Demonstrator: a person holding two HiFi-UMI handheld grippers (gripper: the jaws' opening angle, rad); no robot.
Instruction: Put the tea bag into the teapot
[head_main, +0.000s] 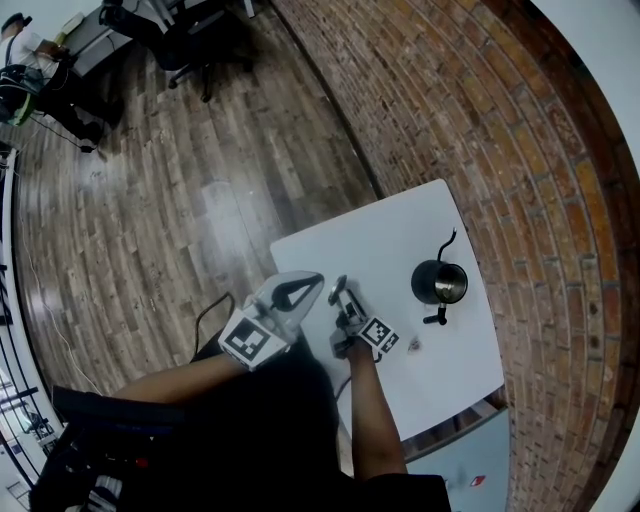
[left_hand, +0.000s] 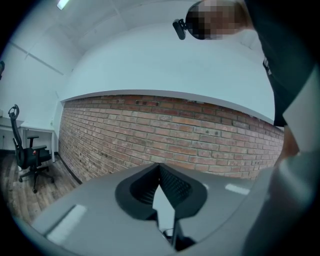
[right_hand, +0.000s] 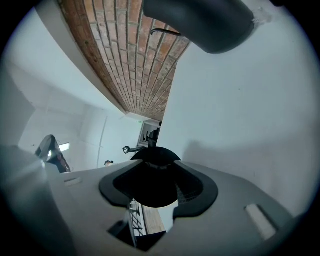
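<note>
The right gripper (head_main: 340, 290) was clamped on a black round thing (right_hand: 152, 182), by its look the lid of the teapot. This disc filled the space between the jaws in the right gripper view. The left gripper (head_main: 312, 282) had its jaws together at the tips, with nothing between them.

The tea bag (head_main: 413, 344) lay flat on the white table (head_main: 340, 245). It sat behind the right gripper's jaws, just off the outer side of that gripper's marker cube (head_main: 378, 335). The jaws pointed away from it. The right gripper stood between the tea bag and the left gripper, so the right one was the nearer of the two.

The teapot (head_main: 438, 282) stood upright out to the outer side of the right jaws, and the tea bag lay near its handle side. Its mouth looked open, with a bright inside showing. Its thin spout pointed away from both grippers and its handle pointed back toward them.

The tea bag showed too small to tell its long axis or which way it pointed.

Judgement: the nearer gripper was occupied. Either it had to set the disc down and turn back, or the left gripper had to reach across.
</note>
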